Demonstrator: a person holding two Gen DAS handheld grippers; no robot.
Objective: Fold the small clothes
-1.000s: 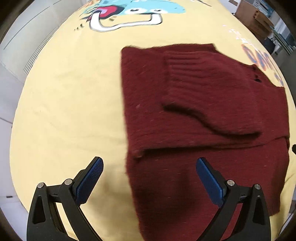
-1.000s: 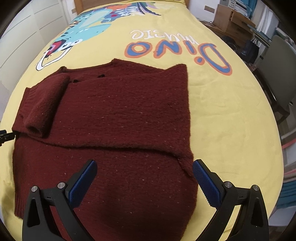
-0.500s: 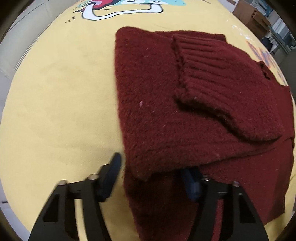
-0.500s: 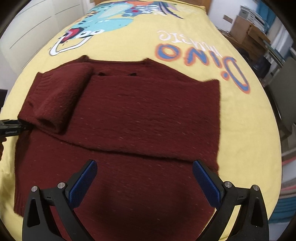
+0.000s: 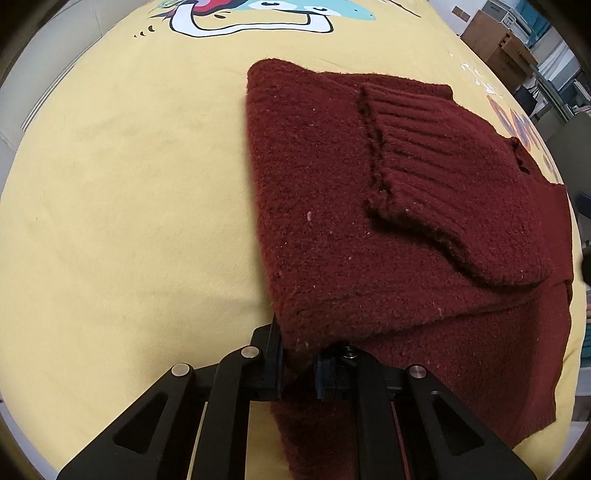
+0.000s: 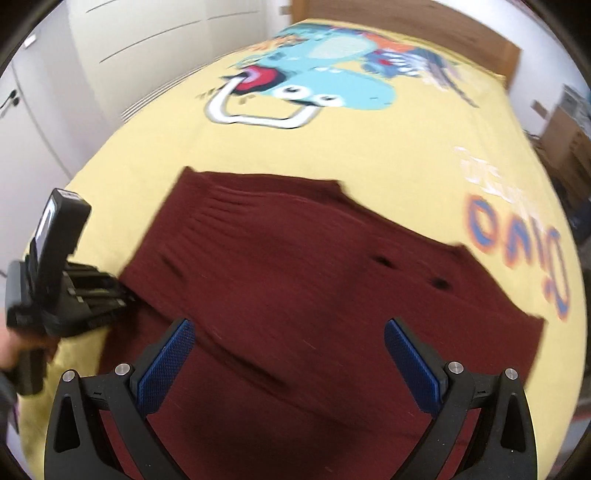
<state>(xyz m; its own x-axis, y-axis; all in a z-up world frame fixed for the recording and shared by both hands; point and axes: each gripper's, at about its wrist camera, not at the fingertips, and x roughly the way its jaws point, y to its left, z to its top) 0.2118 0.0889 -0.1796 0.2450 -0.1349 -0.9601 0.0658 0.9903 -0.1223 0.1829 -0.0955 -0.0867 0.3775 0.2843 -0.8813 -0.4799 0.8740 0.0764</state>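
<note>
A dark red knit sweater (image 5: 332,206) lies on the yellow bedspread (image 5: 129,184), sleeves folded across the body, one ribbed cuff (image 5: 417,158) on top. My left gripper (image 5: 297,363) is shut on the sweater's left folded edge; its fingertips are buried in the knit. In the right wrist view the sweater (image 6: 314,295) fills the lower half, blurred. My right gripper (image 6: 286,358) is open and empty, held just above the sweater's middle. The left gripper (image 6: 74,295) shows there at the left edge, gripping the sweater's side.
The bedspread carries a blue dinosaur print (image 6: 325,85) and "Dino" lettering (image 6: 517,254) at the right. White wardrobe doors (image 6: 110,55) stand left of the bed. Cardboard boxes (image 5: 498,48) and a wooden headboard (image 6: 424,22) lie beyond it.
My left gripper moved in and shut on the sweater's left edge. My right gripper swung left across the sweater, staying open.
</note>
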